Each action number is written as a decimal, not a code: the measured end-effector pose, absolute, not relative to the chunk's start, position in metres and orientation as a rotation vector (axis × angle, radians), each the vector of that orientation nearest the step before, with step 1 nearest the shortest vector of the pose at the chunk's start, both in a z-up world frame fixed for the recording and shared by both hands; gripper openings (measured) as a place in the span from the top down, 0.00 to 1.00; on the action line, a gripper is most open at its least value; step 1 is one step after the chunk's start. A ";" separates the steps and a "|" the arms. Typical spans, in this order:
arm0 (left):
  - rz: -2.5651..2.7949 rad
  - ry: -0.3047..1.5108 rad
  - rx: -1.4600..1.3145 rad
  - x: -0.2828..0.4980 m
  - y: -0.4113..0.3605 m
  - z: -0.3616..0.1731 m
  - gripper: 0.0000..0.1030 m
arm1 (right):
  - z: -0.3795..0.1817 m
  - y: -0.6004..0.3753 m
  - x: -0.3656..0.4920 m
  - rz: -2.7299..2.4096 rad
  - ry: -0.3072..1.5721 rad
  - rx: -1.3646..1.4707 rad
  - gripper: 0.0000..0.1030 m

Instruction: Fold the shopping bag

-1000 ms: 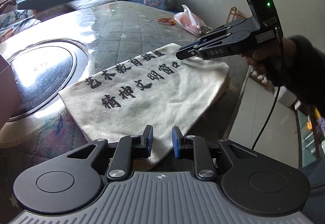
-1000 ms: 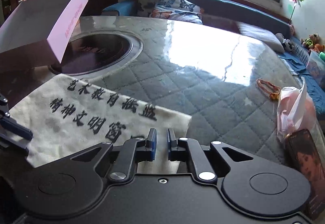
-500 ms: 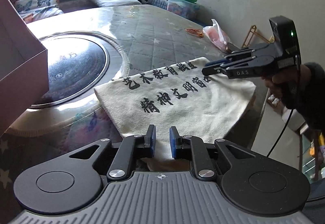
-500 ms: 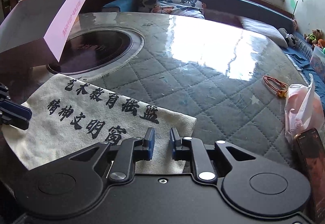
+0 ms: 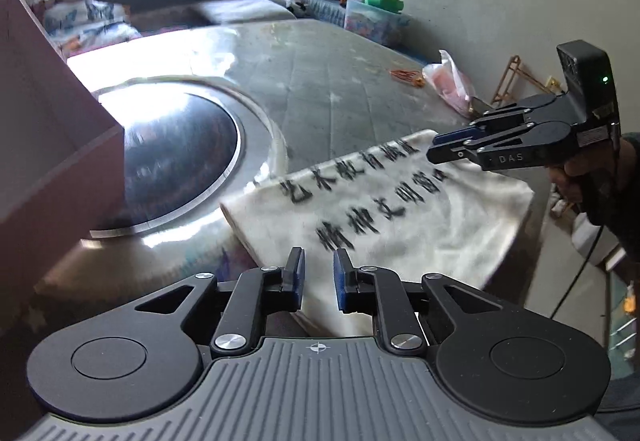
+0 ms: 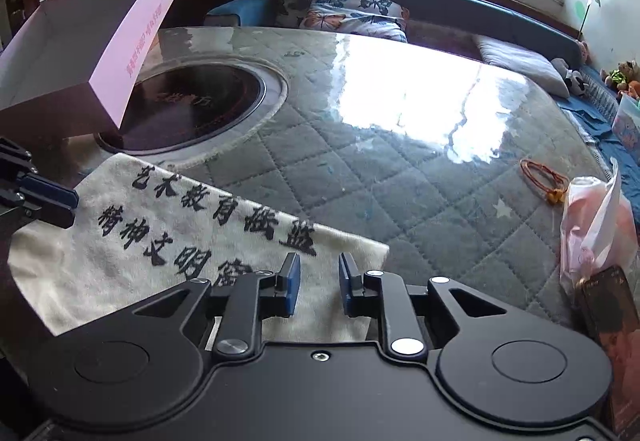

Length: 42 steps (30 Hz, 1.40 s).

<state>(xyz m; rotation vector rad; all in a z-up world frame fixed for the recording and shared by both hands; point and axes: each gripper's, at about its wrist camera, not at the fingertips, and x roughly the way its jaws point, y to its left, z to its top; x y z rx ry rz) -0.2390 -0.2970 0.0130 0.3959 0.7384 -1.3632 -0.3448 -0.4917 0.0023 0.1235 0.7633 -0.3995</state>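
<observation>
A cream cloth shopping bag (image 5: 400, 209) with black printed characters lies flat on the quilted table near its edge. My left gripper (image 5: 319, 279) hovers over the bag's near end, open by a narrow gap with nothing between its blue pads. My right gripper (image 6: 319, 287) is over the opposite end of the bag (image 6: 160, 241), open and empty too. In the left wrist view the right gripper (image 5: 438, 149) is held by a hand just above the bag's far corner. The left gripper's fingertips (image 6: 52, 201) show at the left edge of the right wrist view.
A pink box (image 6: 100, 53) stands by a round dark glass inset (image 5: 176, 161) in the table. A pink plastic bag (image 6: 596, 225), an orange cord (image 6: 544, 181) and a dark printed packet (image 6: 612, 313) lie to the right. The table edge (image 5: 516, 241) runs beside the bag.
The left gripper has swung left, so the bag sits further right in its view, and its gap has narrowed a little. The right gripper's fingers have opened wider.
</observation>
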 end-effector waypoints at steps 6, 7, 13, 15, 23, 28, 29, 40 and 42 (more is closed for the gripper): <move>-1.364 0.728 0.424 -0.240 -0.294 0.013 0.84 | 0.003 -0.492 -0.348 -0.370 0.791 0.096 0.75; -1.369 0.719 0.435 -0.242 -0.295 0.018 0.80 | 0.006 -0.489 -0.350 -0.362 0.796 0.083 0.73; -1.559 0.635 0.525 -0.271 -0.286 0.042 0.69 | 0.033 -0.461 -0.379 -0.180 0.833 -0.046 0.54; -1.615 0.620 0.575 -0.281 -0.287 0.042 0.67 | 0.033 -0.450 -0.385 -0.118 0.863 -0.110 0.48; -1.724 0.589 0.741 -0.312 -0.306 0.021 0.66 | 0.016 -0.414 -0.388 0.069 0.979 -0.346 0.38; -1.759 0.586 0.781 -0.318 -0.315 0.015 0.64 | 0.010 -0.422 -0.383 0.123 1.002 -0.331 0.38; -1.763 0.583 0.789 -0.320 -0.317 0.014 0.63 | 0.010 -0.424 -0.382 0.128 1.006 -0.316 0.38; -1.792 0.477 0.910 -0.339 -0.337 0.009 0.60 | 0.011 -0.454 -0.373 0.203 1.058 -0.146 0.38; -1.798 0.449 0.943 -0.343 -0.339 0.007 0.59 | 0.011 -0.456 -0.372 0.213 1.065 -0.134 0.38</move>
